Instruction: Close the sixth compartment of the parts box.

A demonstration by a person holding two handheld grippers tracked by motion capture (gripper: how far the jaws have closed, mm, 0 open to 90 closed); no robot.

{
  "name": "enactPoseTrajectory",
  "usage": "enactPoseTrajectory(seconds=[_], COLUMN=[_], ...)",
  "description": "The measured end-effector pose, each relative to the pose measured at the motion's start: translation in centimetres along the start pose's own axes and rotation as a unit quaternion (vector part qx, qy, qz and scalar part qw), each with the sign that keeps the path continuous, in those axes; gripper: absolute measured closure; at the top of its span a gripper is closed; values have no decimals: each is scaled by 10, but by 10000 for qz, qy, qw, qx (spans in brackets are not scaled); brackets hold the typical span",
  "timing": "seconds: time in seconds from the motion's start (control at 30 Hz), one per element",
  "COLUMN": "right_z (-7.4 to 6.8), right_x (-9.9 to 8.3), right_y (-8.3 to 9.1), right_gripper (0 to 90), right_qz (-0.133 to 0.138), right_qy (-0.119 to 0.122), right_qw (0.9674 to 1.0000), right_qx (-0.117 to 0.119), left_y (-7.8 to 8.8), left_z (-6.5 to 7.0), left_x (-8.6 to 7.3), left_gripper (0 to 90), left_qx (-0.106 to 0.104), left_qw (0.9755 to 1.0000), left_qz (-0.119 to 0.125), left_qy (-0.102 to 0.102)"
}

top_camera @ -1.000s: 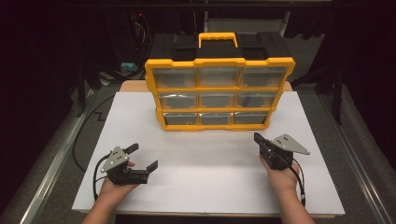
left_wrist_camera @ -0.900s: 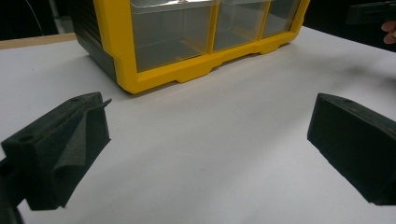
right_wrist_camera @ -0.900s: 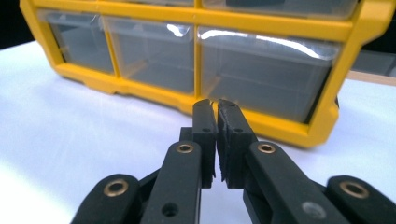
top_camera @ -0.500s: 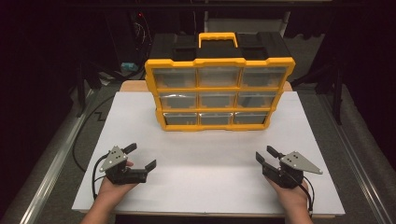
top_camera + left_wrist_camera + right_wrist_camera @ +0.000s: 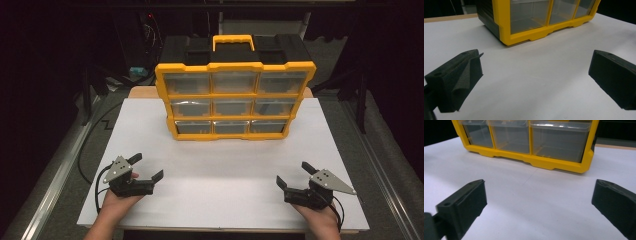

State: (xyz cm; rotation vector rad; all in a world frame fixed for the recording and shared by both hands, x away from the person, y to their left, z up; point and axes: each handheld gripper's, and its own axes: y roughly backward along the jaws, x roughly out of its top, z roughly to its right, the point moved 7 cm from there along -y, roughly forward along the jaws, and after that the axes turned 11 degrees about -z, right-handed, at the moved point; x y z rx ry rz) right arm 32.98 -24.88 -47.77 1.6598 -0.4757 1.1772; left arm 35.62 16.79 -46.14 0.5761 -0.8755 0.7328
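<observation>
1. The white surface (image 5: 220,175) is seen bare in front.
2. The yellow drawer organizer (image 5: 235,100) stands upright at its far middle, all drawers shut, untouched; all handling is judged still ahead.
3. The left gripper (image 5: 145,167) is held open, empty.
4. The right gripper (image 5: 295,175), jaws just opened wide, holds nothing.

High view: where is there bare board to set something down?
The widest free patch lies between the organizer and the two tongs, left tongs and right tongs. Narrower bare strips flank the organizer on the white board. Its back edge is crowded.
</observation>
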Motion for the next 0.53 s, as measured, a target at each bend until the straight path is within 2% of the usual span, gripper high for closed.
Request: enactPoseTrajectory(seconds=[0.1, 0.17, 0.23, 0.27, 0.33, 0.53], right_z=[0, 2, 4, 4, 5, 4], right_x=[1, 2, 2, 2, 2, 5], right_y=[7, 8, 8, 7, 7, 11], right_gripper=[2, 2, 2, 2, 2, 2], right_qz=[106, 167, 184, 176, 176, 231], right_qy=[2, 6, 3, 3, 20, 68], right_qw=[9999, 9998, 9998, 9998, 9998, 9995], right_qx=[-29, -59, -71, -86, -108, -190], left_y=[2, 3, 1, 0, 1, 2], left_z=[1, 0, -4, -8, -12, -10], left_x=[1, 0, -3, -5, -3, -3], left_gripper=[1, 1, 1, 1, 1, 1], left_qx=[-23, -9, 114, 169, 162, 161], left_qw=[10000, 10000, 9999, 9998, 9998, 9998], left_qz=[64, 71, 15, -35, -18, -4], left_qy=[62, 14, -97, -90, 117, 97])
